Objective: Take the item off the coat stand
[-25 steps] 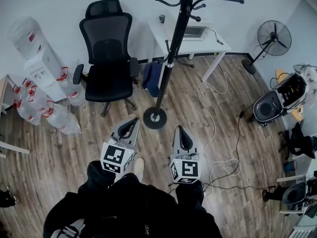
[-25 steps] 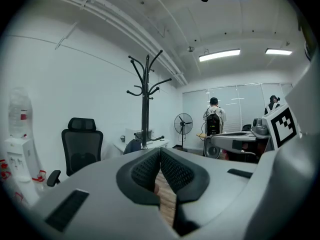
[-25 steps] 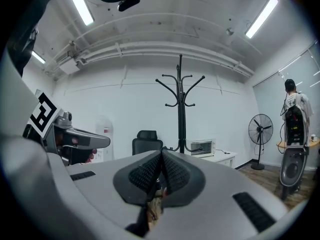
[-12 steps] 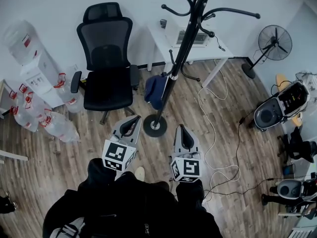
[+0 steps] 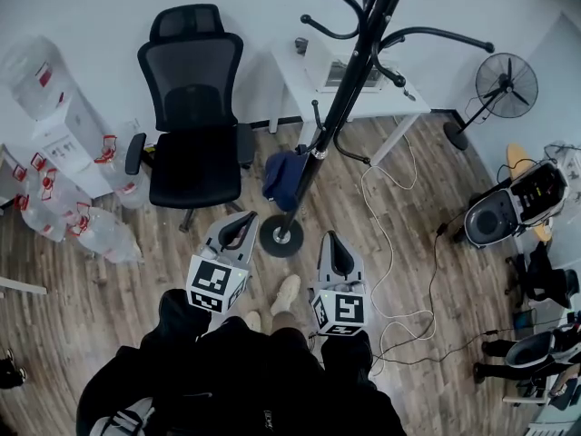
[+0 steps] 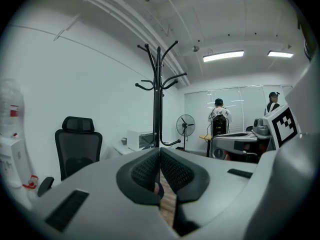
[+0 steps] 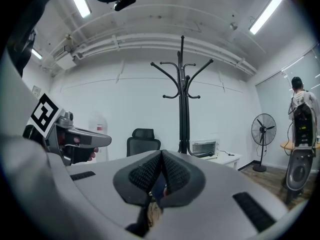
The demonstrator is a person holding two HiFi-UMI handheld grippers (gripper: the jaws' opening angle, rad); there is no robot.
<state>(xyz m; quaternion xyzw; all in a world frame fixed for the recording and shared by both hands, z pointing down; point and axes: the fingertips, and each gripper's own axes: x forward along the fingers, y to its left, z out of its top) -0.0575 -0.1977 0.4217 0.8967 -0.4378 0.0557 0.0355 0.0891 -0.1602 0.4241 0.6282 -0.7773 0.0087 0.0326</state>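
Low on the coat stand (image 5: 333,107), blue bag (image 5: 283,173)

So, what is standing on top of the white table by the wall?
On the white table stand a white countertop oven and a small dark cup. The coat stand crosses in front, so part of the oven and of the tabletop is covered.

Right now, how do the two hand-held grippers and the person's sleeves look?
Both the left hand-held gripper and the right hand-held gripper have light grey bodies with black, dotted rubber pads. Each carries a white cube with black square markers. The sleeves are black.
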